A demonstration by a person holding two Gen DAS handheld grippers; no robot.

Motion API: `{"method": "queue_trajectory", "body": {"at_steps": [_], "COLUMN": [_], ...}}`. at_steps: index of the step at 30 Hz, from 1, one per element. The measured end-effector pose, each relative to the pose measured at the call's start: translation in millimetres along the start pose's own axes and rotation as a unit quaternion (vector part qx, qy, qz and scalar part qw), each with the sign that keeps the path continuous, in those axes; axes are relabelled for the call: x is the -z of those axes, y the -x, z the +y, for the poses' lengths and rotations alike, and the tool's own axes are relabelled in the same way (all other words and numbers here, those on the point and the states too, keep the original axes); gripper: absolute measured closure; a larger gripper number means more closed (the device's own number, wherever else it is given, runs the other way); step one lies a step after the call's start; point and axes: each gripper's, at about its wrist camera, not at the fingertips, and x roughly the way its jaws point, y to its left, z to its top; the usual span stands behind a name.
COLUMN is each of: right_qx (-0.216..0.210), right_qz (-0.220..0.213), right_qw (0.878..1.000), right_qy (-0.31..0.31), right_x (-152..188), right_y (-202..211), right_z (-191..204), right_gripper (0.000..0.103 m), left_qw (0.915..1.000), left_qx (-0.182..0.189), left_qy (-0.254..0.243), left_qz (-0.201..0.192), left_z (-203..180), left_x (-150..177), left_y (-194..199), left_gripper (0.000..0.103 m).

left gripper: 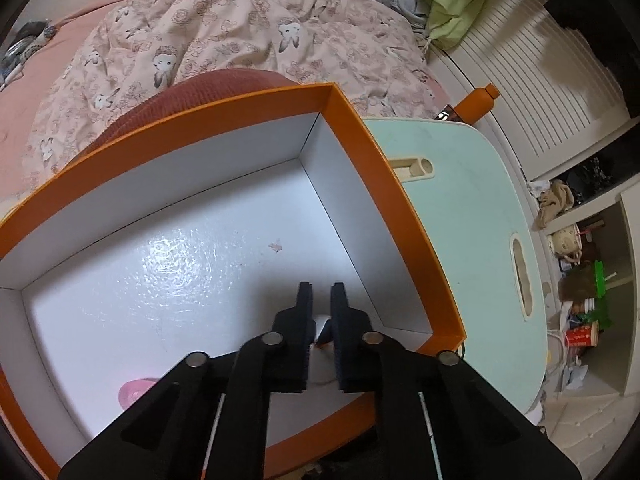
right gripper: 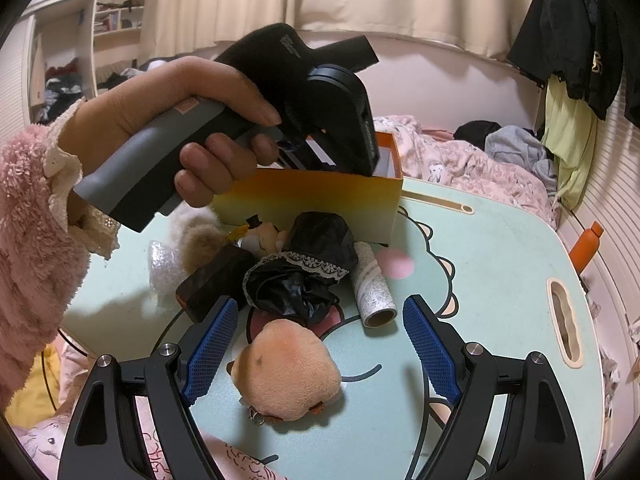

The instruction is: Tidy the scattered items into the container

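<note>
The orange cardboard box with a white glossy inside (left gripper: 352,128) stands on the pale mint-green table (left gripper: 472,208), near its far edge by the bed with the pink floral quilt (left gripper: 224,40). The left gripper (left gripper: 321,294) points down into the box near its right-hand corner, jaws narrowed to a slim gap; something small and white shows between them lower down, but I cannot tell whether it is gripped. A pink round object (left gripper: 134,392) lies on the box floor, mostly hidden by the gripper.

From the right wrist view, the left hand (right gripper: 172,120) in a fluffy pink sleeve tilts its grey-handled tool nose-down over the box. The right gripper (right gripper: 320,344) hovers over the table with jaws wide, a tan plush toy (right gripper: 288,372) lying between them. Beyond it sit a black lace-trimmed fabric bundle (right gripper: 308,276) and a speckled white paper roll (right gripper: 374,288), its long axis running from the box toward the camera.
</note>
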Motion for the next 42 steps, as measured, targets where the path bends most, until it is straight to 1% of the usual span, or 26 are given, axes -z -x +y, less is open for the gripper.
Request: {"method": "queue_trajectory", "body": {"at_steps": [1, 3, 5, 11, 16, 19, 22, 24, 26, 27, 29, 30, 31, 32, 33, 34, 36, 38, 40, 42], "right_qx": [0.0, 0.0, 0.0, 0.0, 0.0, 0.0, 0.0, 0.0, 0.0, 0.001, 0.0, 0.0, 0.0, 0.0, -0.001, -0.001, -0.001, -0.001, -0.001, -0.002], "right_qz": [0.0, -0.001, 0.0, 0.0, 0.0, 0.0, 0.0, 0.0, 0.001, 0.0, 0.001, 0.001, 0.001, 0.001, 0.002, 0.002, 0.001, 0.002, 0.002, 0.003], "right_qw": [1.0, 1.0, 1.0, 1.0, 1.0, 1.0, 1.0, 1.0, 1.0, 1.0, 1.0, 1.0, 1.0, 1.0, 1.0, 1.0, 1.0, 1.0, 1.0, 1.0], "right_qy": [0.0, 0.0, -0.001, -0.001, 0.0, -0.001, -0.001, 0.0, 0.0, -0.001, -0.001, -0.001, -0.001, -0.001, -0.001, -0.001, -0.002, -0.002, -0.002, -0.002], "right_x": [0, 0, 0, 2, 2, 2, 2, 2, 2, 2, 2, 2, 3, 4, 4, 5, 5, 5, 5, 6], "right_y": [0, 0, 0, 1, 1, 1, 1, 1, 1, 1, 1, 1, 1, 0, 0, 1, 1, 1, 1, 2], "right_z": [0, 0, 0, 1, 1, 1, 1, 1, 2, 2, 2, 2, 2, 2, 2, 2, 2, 2, 2, 2], "right_gripper": [0.018, 0.018, 0.018, 0.018, 0.018, 0.018, 0.018, 0.018, 0.018, 0.018, 0.018, 0.018, 0.018, 0.018, 0.018, 0.018, 0.018, 0.018, 0.018, 0.018], "left_qw": [1.0, 0.9997, 0.9994, 0.9986, 0.9956, 0.9922, 0.9892, 0.9871, 0.9855, 0.9868, 0.9939, 0.9969, 0.9987, 0.9985, 0.9973, 0.9965, 0.9964, 0.9949, 0.992, 0.9903], "left_qx": [-0.009, -0.026, -0.035, -0.043, -0.063, -0.075, -0.076, -0.077, -0.08, -0.074, -0.036, -0.008, 0.026, 0.052, 0.071, 0.075, 0.056, 0.047, 0.056, 0.056], "left_qy": [0.0, -0.001, 0.003, 0.002, -0.018, -0.033, -0.05, -0.063, -0.078, -0.08, -0.062, -0.046, -0.022, -0.002, 0.018, 0.031, 0.046, 0.057, 0.075, 0.086], "left_qz": [-0.001, -0.003, -0.004, -0.031, -0.067, -0.094, -0.115, -0.126, -0.128, -0.119, -0.083, -0.063, -0.039, -0.017, 0.005, 0.021, 0.044, 0.069, 0.086, 0.094], "left_z": [1, 5, 11, 18, 12, 8, 0, -6, -13, -15, -10, -5, 1, 7, 13, 16, 19, 21, 22, 23], "left_x": [0, 0, 1, 5, 12, 19, 29, 36, 40, 40, 34, 28, 22, 16, 8, 1, -9, -15, -18, -21], "left_y": [1, 0, 0, 15, 40, 57, 73, 81, 84, 83, 77, 73, 69, 63, 57, 51, 39, 27, 16, 8], "left_gripper": [0.103, 0.103, 0.103, 0.103, 0.103, 0.103, 0.103, 0.103, 0.103, 0.103, 0.1, 0.091, 0.079, 0.074, 0.065, 0.059, 0.056, 0.056, 0.056, 0.056]}}
